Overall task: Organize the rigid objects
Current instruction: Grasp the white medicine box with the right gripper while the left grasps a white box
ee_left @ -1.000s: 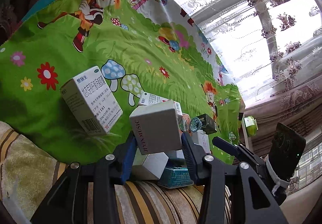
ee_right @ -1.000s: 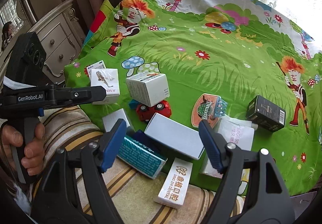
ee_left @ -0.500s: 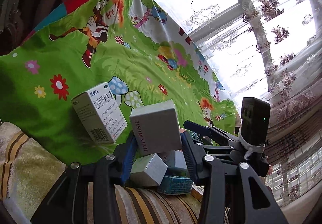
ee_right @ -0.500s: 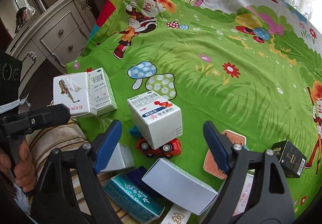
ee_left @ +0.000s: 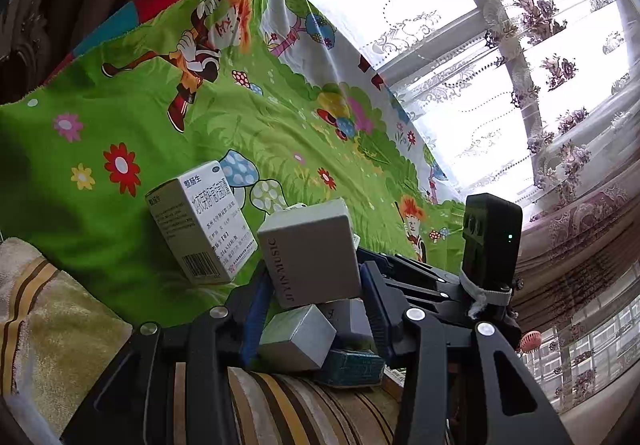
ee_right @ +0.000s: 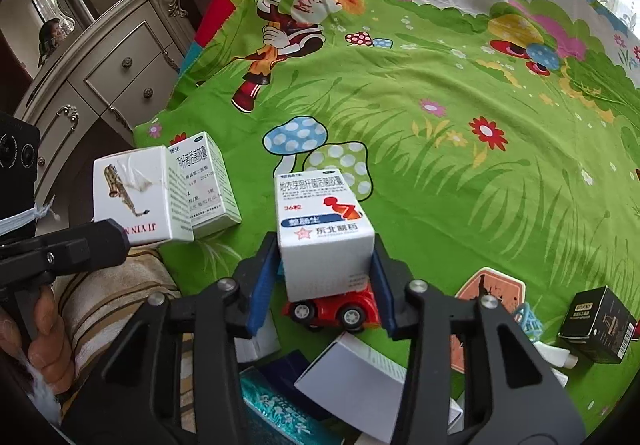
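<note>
From my left wrist view, my left gripper [ee_left: 314, 285] is clamped on the grey JIYIN MUSIC box [ee_left: 312, 251], blue pads flat against its two sides, holding it above the heap at the edge of the striped towel [ee_left: 60, 305]. A white medicine carton [ee_left: 200, 221] stands just beside it on the green cartoon sheet [ee_left: 120, 117]. The risk here, as I judge it, is the lower corner catching the small silvery box [ee_left: 296, 337] underneath and dragging it along. All of it is smooth, hard-edged card on soft, wrinkled cloth — nothing stands very firm.

From my right wrist view, my right gripper [ee_right: 326, 273] has just been closing, and its jaws now sit against the flanks of the white pill box [ee_right: 324, 233], which seems to rest on the red toy car [ee_right: 332, 309]. That is my worry: the car is glossy plastic on wheels, so a skewed pull could roll it or tip the box. My pads hold only the near end, so the far end may sag. The black carton [ee_right: 598, 325] lies well apart to the right; the JIYIN MUSIC box shows at left with a saxophone print.
</note>
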Available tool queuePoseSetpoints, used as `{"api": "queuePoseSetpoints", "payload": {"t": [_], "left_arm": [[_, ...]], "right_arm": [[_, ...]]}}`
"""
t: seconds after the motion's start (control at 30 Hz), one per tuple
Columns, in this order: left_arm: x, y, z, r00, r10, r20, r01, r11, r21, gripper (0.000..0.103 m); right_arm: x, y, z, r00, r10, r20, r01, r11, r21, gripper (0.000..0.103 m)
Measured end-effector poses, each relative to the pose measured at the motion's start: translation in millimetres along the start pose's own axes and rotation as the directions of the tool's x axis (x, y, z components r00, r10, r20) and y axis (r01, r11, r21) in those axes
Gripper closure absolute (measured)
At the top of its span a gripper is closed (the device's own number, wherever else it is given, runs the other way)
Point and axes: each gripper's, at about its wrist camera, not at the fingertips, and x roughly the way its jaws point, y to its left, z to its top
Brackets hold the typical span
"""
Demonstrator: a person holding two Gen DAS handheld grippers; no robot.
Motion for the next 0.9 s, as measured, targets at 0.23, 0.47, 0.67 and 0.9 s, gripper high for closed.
{"api": "queuePoseSetpoints", "payload": {"t": [0.23, 0.47, 0.67, 0.9], "left_arm": [[-6, -10, -3, 1.0, 0.006, 0.015, -0.006, 1.0, 0.03, 0.058], [-7, -37, -16, 1.0, -0.024, -0.007, 0.025, 0.996, 0.091, 0.058], [0, -68, -37, 0.996, -0.059, -0.06, 0.067, 0.986, 0.152, 0.058], [17, -108, -65, 0.987, -0.085, -0.137, 0.114, 0.968, 0.225, 0.058]], "right_arm": [[-43, -1, -15, 0.991, -0.062, 0.116, 0.055, 0.997, 0.059, 0.056], [-99, -11, -59, 0.972, -0.115, 0.205, 0.08, 0.981, 0.175, 0.056], [-136, -27, -101, 0.954, -0.205, 0.218, 0.139, 0.949, 0.284, 0.056], [-174, -49, -153, 0.936, -0.28, 0.214, 0.181, 0.902, 0.393, 0.056]]}}
